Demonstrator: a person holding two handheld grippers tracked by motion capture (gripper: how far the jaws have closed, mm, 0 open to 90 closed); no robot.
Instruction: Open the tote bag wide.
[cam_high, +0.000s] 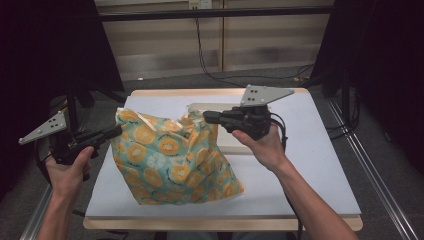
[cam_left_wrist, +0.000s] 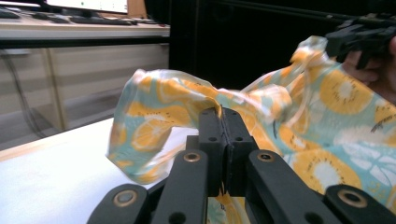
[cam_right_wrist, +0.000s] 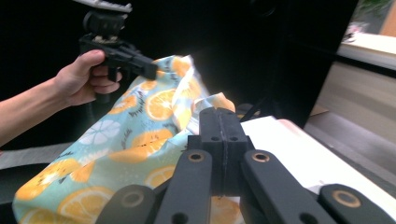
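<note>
Hidden: the far side of the cloth (cam_high: 172, 157) and whatever lay under it could not be seen; the pinched edges disappeared between the jaws in both gripper views.
Cut off: the person's forearms left the high view at its bottom edge; the table's (cam_high: 320, 165) near edge was partly covered by them.
Hard to make out: the pale flat board (cam_high: 235, 142) behind the cloth, mostly covered, kind unclear.
Cloth: teal with orange slices, bunched, its lower part resting near the table's front left corner, its top edge lifted off the surface and stretched between the two tools.
Left gripper (cam_high: 114, 131): held level at the table's left edge, pointing inward; jaws pressed together on the cloth's upper left corner.
Right gripper (cam_high: 209, 117): held level above the table's middle, pointing left; jaws clamped on the cloth's upper right edge.
Left hand (cam_high: 67, 167): wrapped round the handle, forearm rising from below.
Right hand (cam_high: 265, 145): gripping from beneath, wrist bent upward.
Surface: white sheet on a light wooden table.
Room: dark curtains on both sides, pale wall panels and trailing cables behind, grey floor.
</note>
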